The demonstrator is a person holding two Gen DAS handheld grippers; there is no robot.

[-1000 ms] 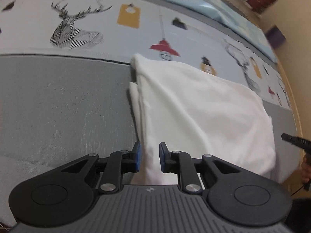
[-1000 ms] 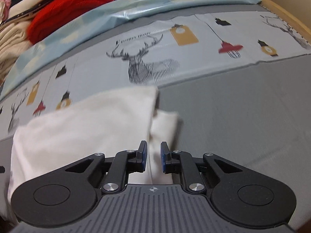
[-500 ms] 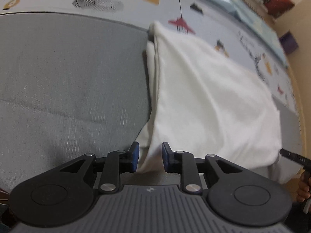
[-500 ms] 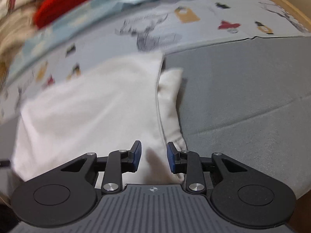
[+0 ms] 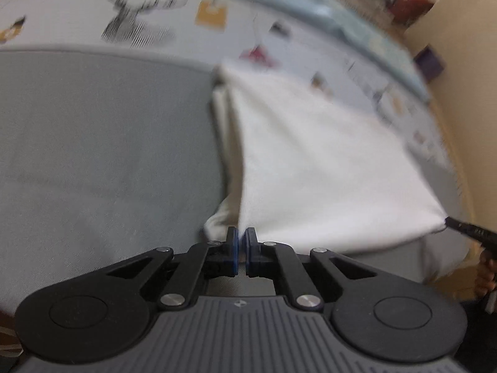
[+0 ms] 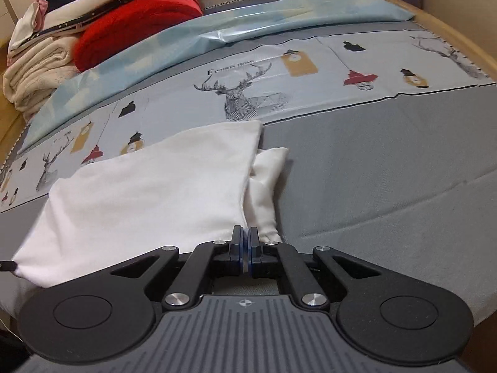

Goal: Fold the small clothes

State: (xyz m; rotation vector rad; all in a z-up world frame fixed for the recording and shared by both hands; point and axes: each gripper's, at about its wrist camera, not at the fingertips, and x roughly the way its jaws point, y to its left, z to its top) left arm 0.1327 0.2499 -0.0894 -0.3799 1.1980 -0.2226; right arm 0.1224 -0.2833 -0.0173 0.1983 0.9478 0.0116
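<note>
A white folded garment (image 5: pixel 326 171) lies on the grey bed cover, with a sleeve (image 6: pixel 267 186) sticking out along its side fold. My left gripper (image 5: pixel 241 241) is shut on the garment's near corner at the fold side. In the right wrist view the same garment (image 6: pixel 149 192) spreads to the left, and my right gripper (image 6: pixel 245 239) is shut on its near corner beside the sleeve. Each view also shows the other gripper's dark tip pinching the opposite near corner: the right gripper (image 5: pixel 466 228) and the left gripper (image 6: pixel 6 265). The near hem hangs slightly raised between the two grips.
A stack of folded clothes (image 6: pixel 46 56) with a red knit (image 6: pixel 139 21) sits at the bed's far left. Beyond the garment lie a deer-print sheet (image 6: pixel 248 93) and a light blue sheet (image 6: pixel 279 15). Grey cover (image 6: pixel 388 171) extends right; the wooden bed frame (image 6: pixel 466 37) curves behind. A hand (image 5: pixel 486 267) shows at the right edge.
Both grippers drew back along the garment to its near edge, then their jaws closed on the two near corners. The near hem now lifts off the cover.
</note>
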